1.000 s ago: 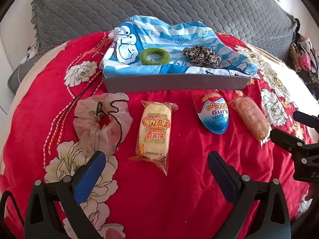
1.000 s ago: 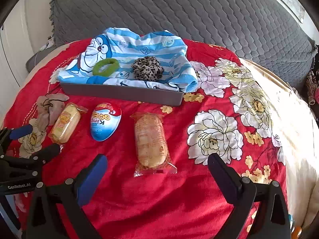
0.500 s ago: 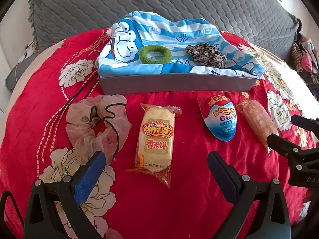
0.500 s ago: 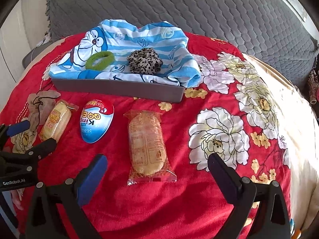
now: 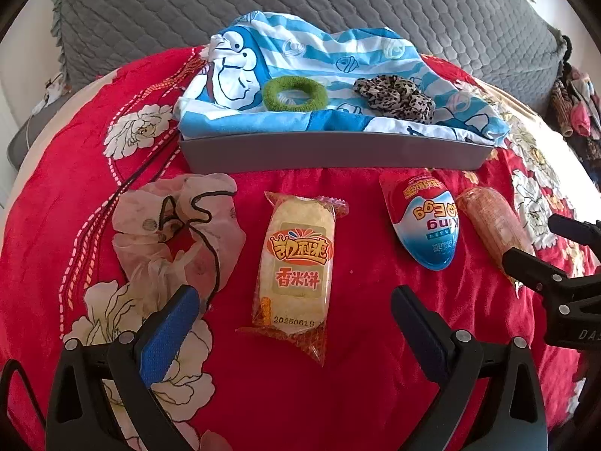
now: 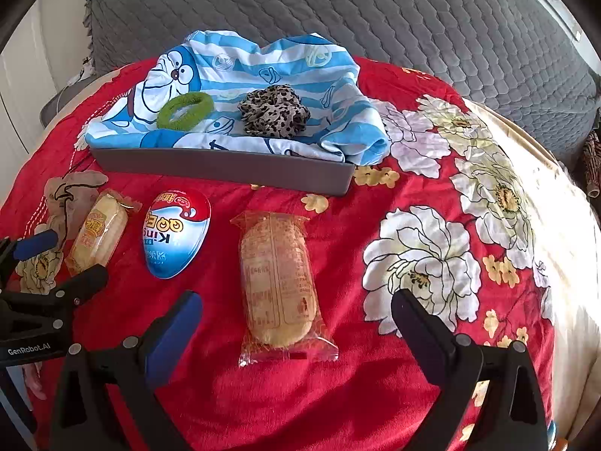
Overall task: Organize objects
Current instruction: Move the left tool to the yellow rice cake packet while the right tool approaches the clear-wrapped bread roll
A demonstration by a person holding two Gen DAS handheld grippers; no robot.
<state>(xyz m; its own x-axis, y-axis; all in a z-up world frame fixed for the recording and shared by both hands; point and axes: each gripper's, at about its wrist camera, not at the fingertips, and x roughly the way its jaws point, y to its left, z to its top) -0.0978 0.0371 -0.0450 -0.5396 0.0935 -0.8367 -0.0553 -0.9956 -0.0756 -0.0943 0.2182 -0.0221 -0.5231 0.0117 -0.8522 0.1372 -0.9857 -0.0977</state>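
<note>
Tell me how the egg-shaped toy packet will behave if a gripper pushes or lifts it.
The egg packet lies flat side down on the soft red blanket, so it probably slides or pivots rather than rolls. Its glossy domed shell looks slippery, so fingers may slip off. It seems rigid and likely light.

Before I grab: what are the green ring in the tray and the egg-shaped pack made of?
Green ring: looks like fuzzy terry fabric over elastic, matte, with a nubby pile. Egg pack: probably a rigid plastic shell under printed film, glossy, with glare on its dome. Likely slippery.
</note>
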